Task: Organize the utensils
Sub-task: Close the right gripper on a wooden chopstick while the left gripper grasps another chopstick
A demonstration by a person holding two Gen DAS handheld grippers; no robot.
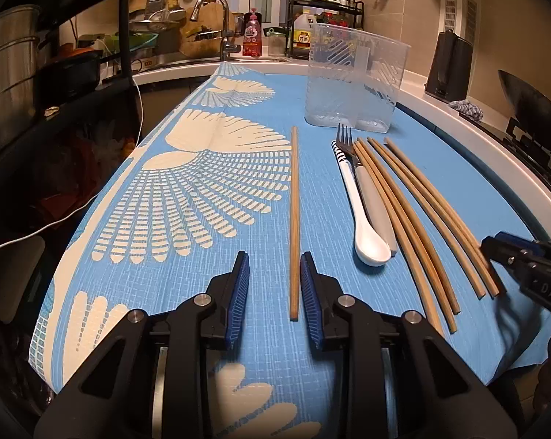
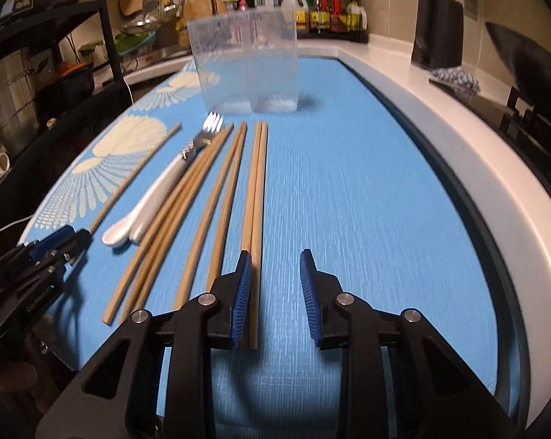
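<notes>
The cloth (image 1: 312, 190) on the bench is bright blue with a fine pale weave and large cream fan motifs built from rows of small dashes, spreading left of the lone chopstick (image 1: 294, 219). That chopstick and the chopsticks (image 1: 414, 212) right of the spoon are light tan wood. The spoon (image 1: 359, 212) is glossy white, its handle end striped black and white. Beside it the fork (image 1: 366, 183) has a grey handle and silver tines. The holder (image 1: 355, 77) is clear, faintly frosted plastic with diagonal slot patterns. Both the left gripper (image 1: 274, 285) and the right gripper (image 2: 275, 285) are black with ribbed blue pads (image 1: 240, 292).
</notes>
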